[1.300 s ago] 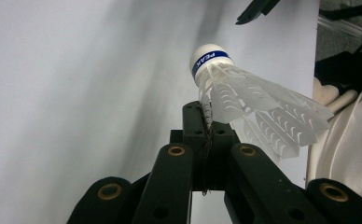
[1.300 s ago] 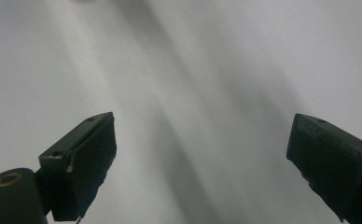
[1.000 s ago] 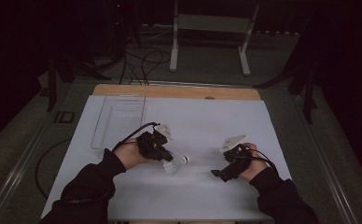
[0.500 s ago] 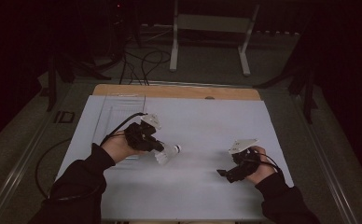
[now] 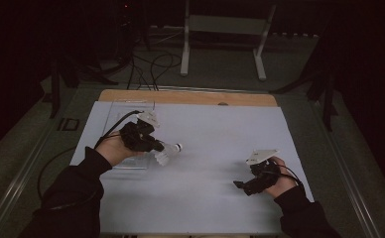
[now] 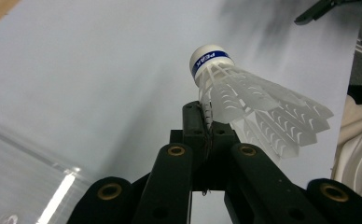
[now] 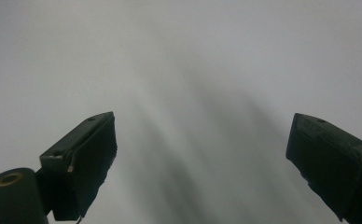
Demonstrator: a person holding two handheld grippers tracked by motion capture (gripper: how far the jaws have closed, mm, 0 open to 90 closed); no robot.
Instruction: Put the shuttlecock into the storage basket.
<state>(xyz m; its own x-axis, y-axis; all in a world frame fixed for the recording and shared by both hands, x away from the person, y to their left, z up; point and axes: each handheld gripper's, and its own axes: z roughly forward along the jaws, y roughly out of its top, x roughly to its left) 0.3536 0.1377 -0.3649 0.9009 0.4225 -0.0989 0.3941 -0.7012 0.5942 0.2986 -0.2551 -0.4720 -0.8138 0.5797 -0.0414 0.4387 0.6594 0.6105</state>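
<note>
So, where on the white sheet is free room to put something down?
The widest bare patch of the white sheet lies between the left tongs, shut on the white feathered shuttlecock, and the open right tongs. The far right corner beside the wooden table edge is free too. The clear plastic tray crowds the left side.

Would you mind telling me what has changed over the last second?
The left gripper, shut on the shuttlecock, carried it away toward the clear tray at the table's left. The right gripper, open, withdrew to the right. The tray stayed put.
</note>
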